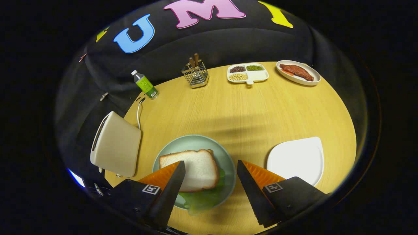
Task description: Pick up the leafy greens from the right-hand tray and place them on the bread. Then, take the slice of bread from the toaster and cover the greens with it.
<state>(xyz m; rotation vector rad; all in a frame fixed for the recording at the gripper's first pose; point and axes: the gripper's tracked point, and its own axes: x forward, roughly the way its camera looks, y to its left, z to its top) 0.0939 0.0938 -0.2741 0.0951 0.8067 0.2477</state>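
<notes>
Hand-held gripper (209,171), fingers spread and empty, above the plate (225,156); bread slice (194,169) covers the leafy greens (202,199), apparently completing the sandwich near the table's front edge.

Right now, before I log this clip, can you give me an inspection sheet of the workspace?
Surface: round wooden table, no spills seen.
Job's things: slice of bread lies on leafy greens on the green plate; white tray bare; toaster beside the plate, slot contents not visible.
Clutter: green bottle, wire utensil holder, divided dish of beans, oval plate of meat.
Grippers: hand-held gripper open above the plate, one finger over the bread, holding nothing.
Cables: white cord behind the toaster.
Surroundings: black cloth wall.
</notes>
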